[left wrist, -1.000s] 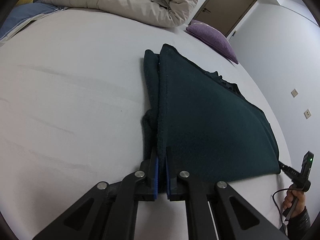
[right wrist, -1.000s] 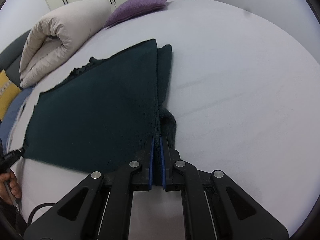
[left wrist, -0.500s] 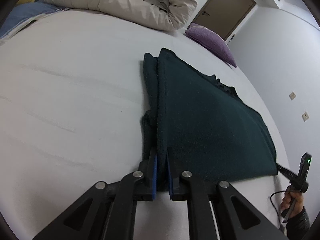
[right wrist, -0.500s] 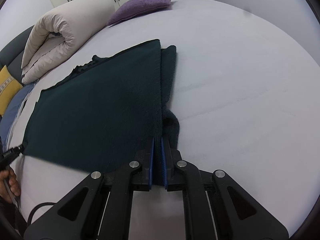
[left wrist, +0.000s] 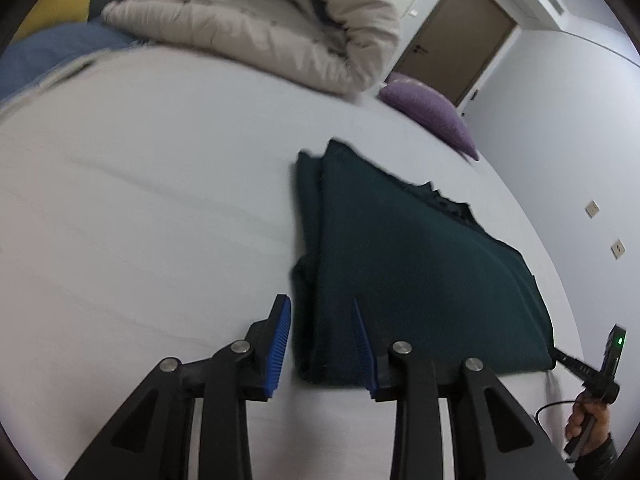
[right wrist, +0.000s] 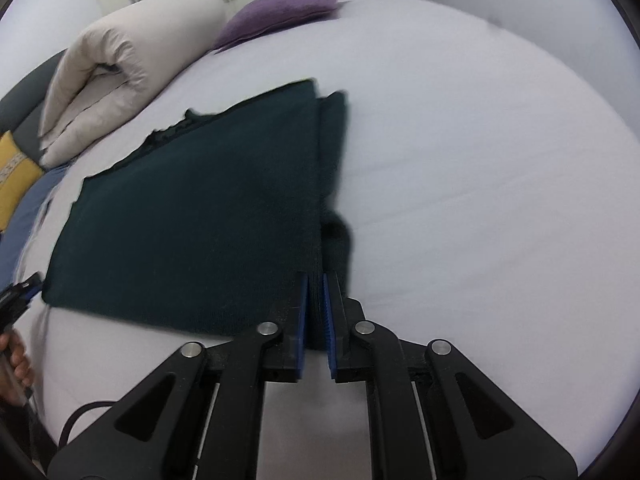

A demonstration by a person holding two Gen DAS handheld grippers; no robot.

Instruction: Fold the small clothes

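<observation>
A dark green knitted garment (left wrist: 420, 260) lies folded flat on the white bed sheet (left wrist: 140, 240), with a narrower folded strip along one side. My left gripper (left wrist: 319, 300) is at its near corner. Its jaws are opening, and the folded edge lies loose between the blue pads without touching them. In the right wrist view the garment (right wrist: 200, 220) spreads to the left. My right gripper (right wrist: 314, 276) is at the opposite near corner. Its jaws are starting to open, but the fabric edge still fills the narrow gap between the pads.
A rolled beige duvet (left wrist: 260, 20) and a purple pillow (left wrist: 428, 112) lie at the far end of the bed. A brown door (left wrist: 452, 40) is beyond them. A hand (left wrist: 588, 420) holds the other gripper's handle at the right edge. A yellow cushion (right wrist: 12, 176) is at the left.
My left gripper's jaws have spread apart and let go of the garment edge, and that gripper has lifted a little. The right jaws have parted only slightly. The garment stays flat.
</observation>
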